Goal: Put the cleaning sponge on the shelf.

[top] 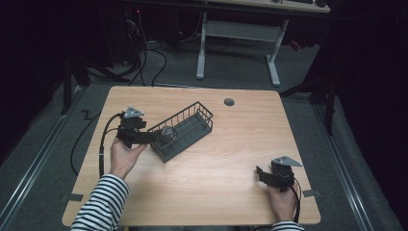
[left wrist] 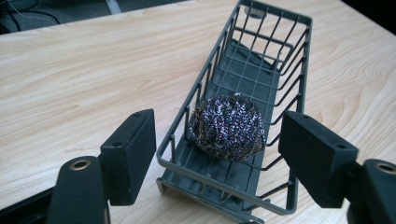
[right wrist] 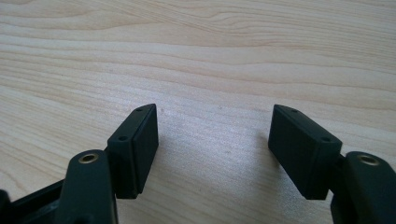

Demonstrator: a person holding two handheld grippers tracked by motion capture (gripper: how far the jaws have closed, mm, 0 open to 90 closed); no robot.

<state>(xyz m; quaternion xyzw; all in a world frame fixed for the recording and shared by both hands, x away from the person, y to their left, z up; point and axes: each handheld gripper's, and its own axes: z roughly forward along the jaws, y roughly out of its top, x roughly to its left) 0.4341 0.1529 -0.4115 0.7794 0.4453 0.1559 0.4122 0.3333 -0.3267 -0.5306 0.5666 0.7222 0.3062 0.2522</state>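
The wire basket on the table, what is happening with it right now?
A person holds a gripper in each hand. The left gripper is open at the near end of the grey wire basket, its fingers apart on either side, and a steel scouring ball lies inside. The right gripper is open over bare table, holding nothing.

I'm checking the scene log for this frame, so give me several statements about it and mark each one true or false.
1. The shiny steel-wool scouring ball lies inside the dark grey wire basket. True.
2. The left gripper is clamped on the scouring ball. False: its jaws stand open on either side of the basket's near end, apart from the ball.
3. The right gripper is open over the bare light wooden table. True.
4. The basket stands at the table's right edge beside the right gripper. False: it sits left of centre, at the left gripper.
5. The basket holds two balls. False: one.
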